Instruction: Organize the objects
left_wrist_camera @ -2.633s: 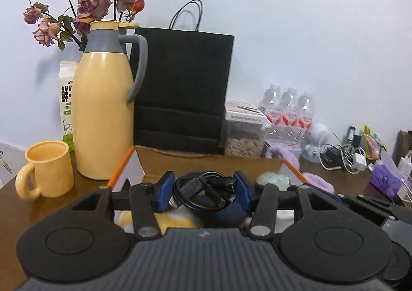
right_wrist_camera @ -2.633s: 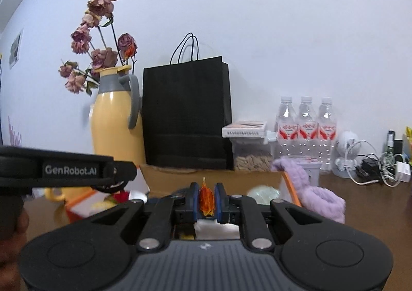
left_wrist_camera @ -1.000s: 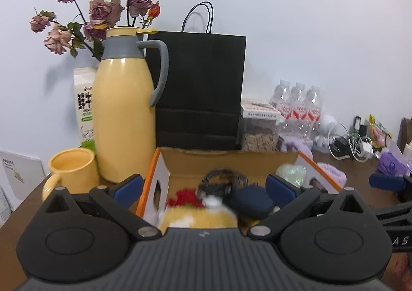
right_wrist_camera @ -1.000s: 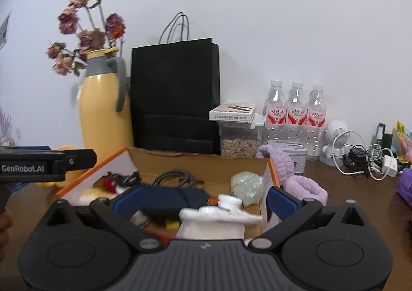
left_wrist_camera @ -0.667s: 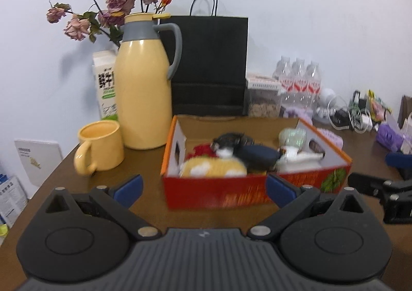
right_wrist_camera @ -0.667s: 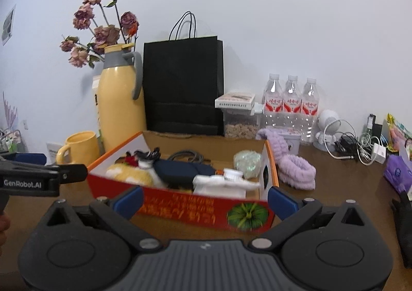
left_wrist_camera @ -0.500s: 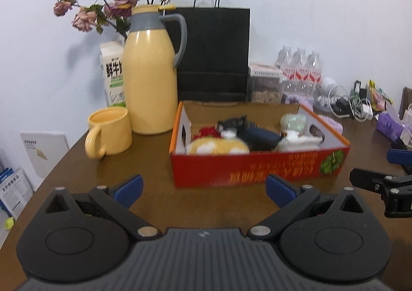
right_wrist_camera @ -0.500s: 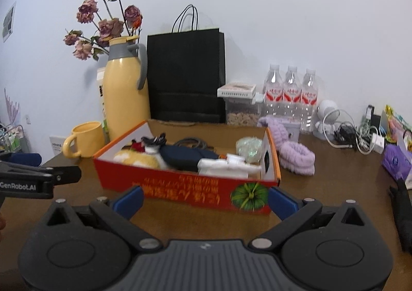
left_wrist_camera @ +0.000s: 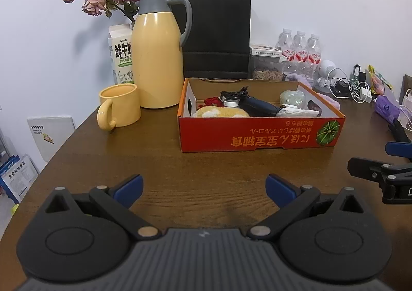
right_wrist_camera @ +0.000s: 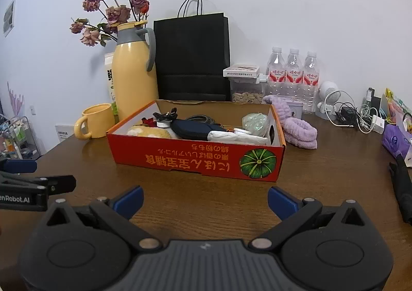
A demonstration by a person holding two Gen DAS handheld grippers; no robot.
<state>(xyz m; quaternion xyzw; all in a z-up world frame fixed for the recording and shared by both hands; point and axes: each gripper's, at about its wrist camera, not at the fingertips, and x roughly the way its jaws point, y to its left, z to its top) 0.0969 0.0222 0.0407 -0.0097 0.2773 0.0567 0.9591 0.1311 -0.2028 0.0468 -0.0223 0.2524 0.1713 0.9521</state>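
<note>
A red cardboard box (left_wrist_camera: 257, 136) (right_wrist_camera: 180, 159) stands on the brown table (left_wrist_camera: 128, 162). It holds a coiled black cable (left_wrist_camera: 233, 93), a yellow plush (left_wrist_camera: 221, 112), a dark blue pouch (left_wrist_camera: 260, 108), a white packet (right_wrist_camera: 237, 137) and a green ball (right_wrist_camera: 255, 121). My left gripper (left_wrist_camera: 204, 185) is open and empty, well short of the box. My right gripper (right_wrist_camera: 206, 199) is open and empty, just in front of the box. Each gripper shows at the edge of the other's view.
A yellow mug (left_wrist_camera: 119, 106), yellow thermos (left_wrist_camera: 158, 59), milk carton (left_wrist_camera: 121, 53) and black paper bag (left_wrist_camera: 216, 35) stand behind the box. Water bottles (right_wrist_camera: 289, 77), a purple headband (right_wrist_camera: 298, 128) and tangled chargers (right_wrist_camera: 355, 113) lie to the right.
Both grippers let go of their objects into the box, opened, and pulled back from it toward the table's front edge. The box now sits farther away in both views.
</note>
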